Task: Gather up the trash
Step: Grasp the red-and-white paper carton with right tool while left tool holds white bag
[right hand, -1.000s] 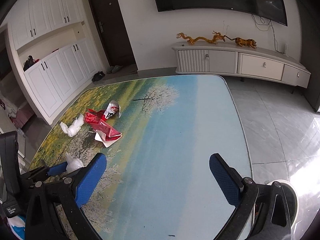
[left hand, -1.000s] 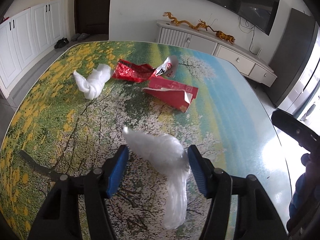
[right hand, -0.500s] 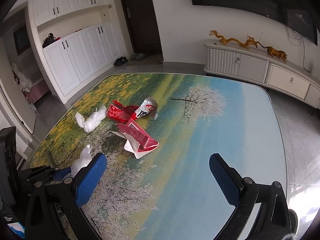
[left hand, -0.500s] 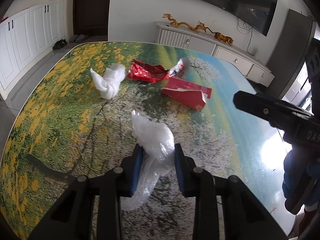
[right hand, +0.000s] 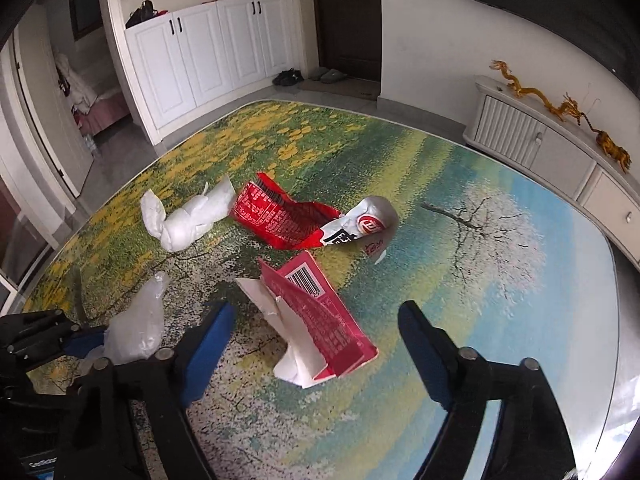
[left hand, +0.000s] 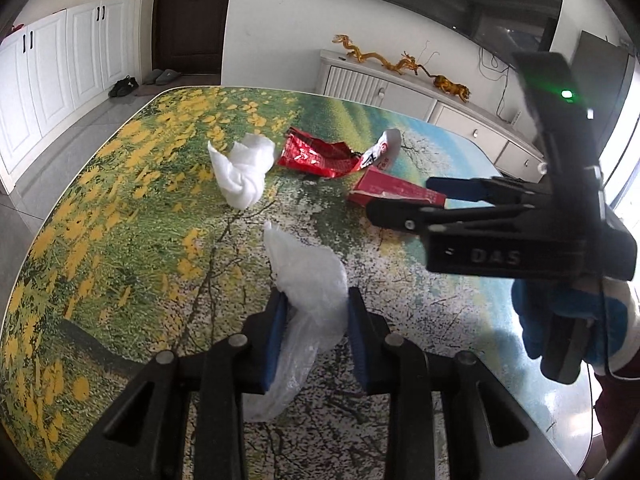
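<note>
My left gripper (left hand: 314, 304) is shut on a crumpled clear plastic bag (left hand: 308, 276), which also shows in the right wrist view (right hand: 136, 324). My right gripper (right hand: 316, 316) is open, its fingers either side of a torn red carton (right hand: 320, 316) that lies on the table; the carton also shows in the left wrist view (left hand: 396, 190). Farther off lie a red foil wrapper (right hand: 276, 218), a crushed silver and red wrapper (right hand: 366, 222) and a white knotted wad (right hand: 188, 220). The right gripper crosses the left wrist view (left hand: 400, 204).
The table (right hand: 500, 280) has a printed landscape top with rounded edges. A white sideboard (right hand: 552, 148) with golden figurines stands beyond it, white cupboards (right hand: 200, 48) to the left, and shoes (right hand: 288, 77) lie by a dark door.
My left gripper closed on the clear plastic bag. My right gripper swung left and forward over the table until its open fingers came around the red carton.
</note>
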